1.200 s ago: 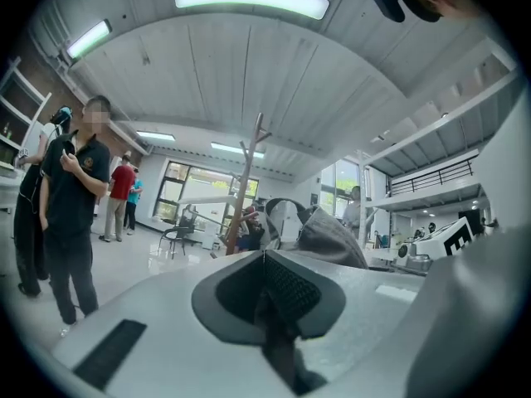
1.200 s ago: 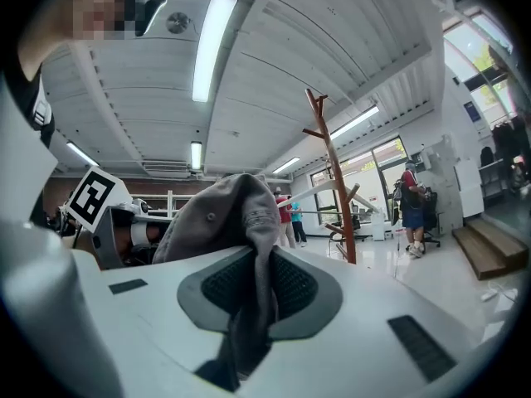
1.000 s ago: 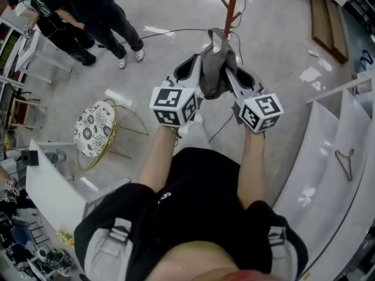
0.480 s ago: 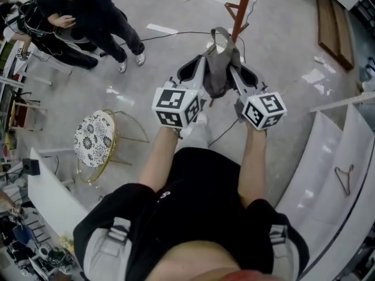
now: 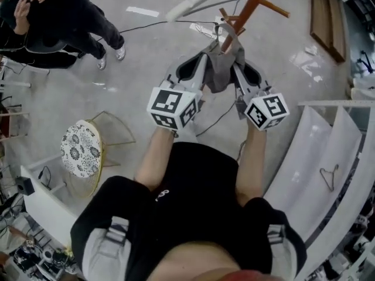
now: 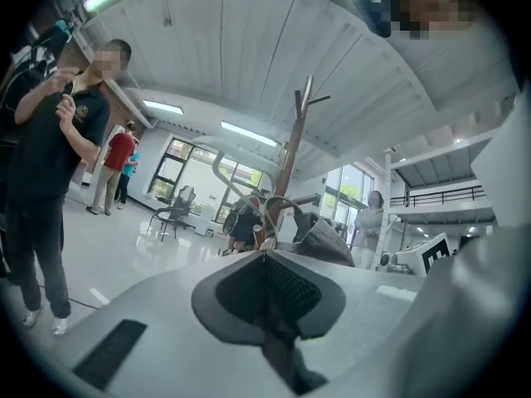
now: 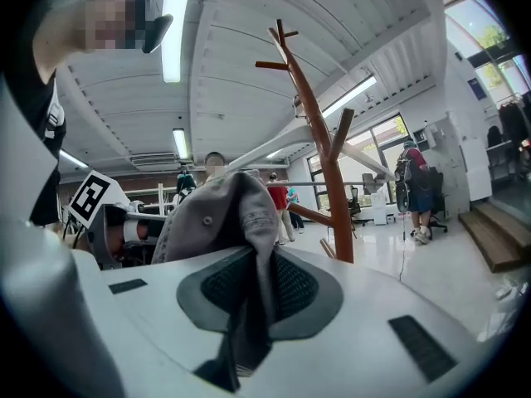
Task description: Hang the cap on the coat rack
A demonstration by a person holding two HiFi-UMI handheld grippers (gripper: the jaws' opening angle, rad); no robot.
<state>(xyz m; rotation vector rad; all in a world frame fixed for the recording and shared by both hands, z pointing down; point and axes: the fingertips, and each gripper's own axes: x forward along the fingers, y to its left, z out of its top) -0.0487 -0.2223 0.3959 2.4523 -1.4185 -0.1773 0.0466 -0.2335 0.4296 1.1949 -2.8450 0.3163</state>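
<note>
Two tongs [image 5: 201, 60] [image 5: 235, 68], one cap [image 5: 221, 74], one coat rack [image 5: 251, 6], one stool [image 5: 81, 150]

The cap [image 5: 221, 69] is plain mid-grey, with a matching grey button on its crown. The coat rack [image 5: 251, 4] is reddish-brown wood. The left gripper [image 5: 202, 60] and right gripper [image 5: 237, 68] are pale grey with charcoal mesh-textured pads. Each carries a white cube printed with black square markers. The wearer's shirt [image 5: 193, 198] is black. The stool [image 5: 81, 150] has a white seat with a dark floral print and a gold wire frame. The floor [image 5: 152, 45] is glossy pale grey, crossed by a black cable [image 5: 158, 24]. The bystanders [image 5: 64, 16] wear black clothes and white shoes.
</note>
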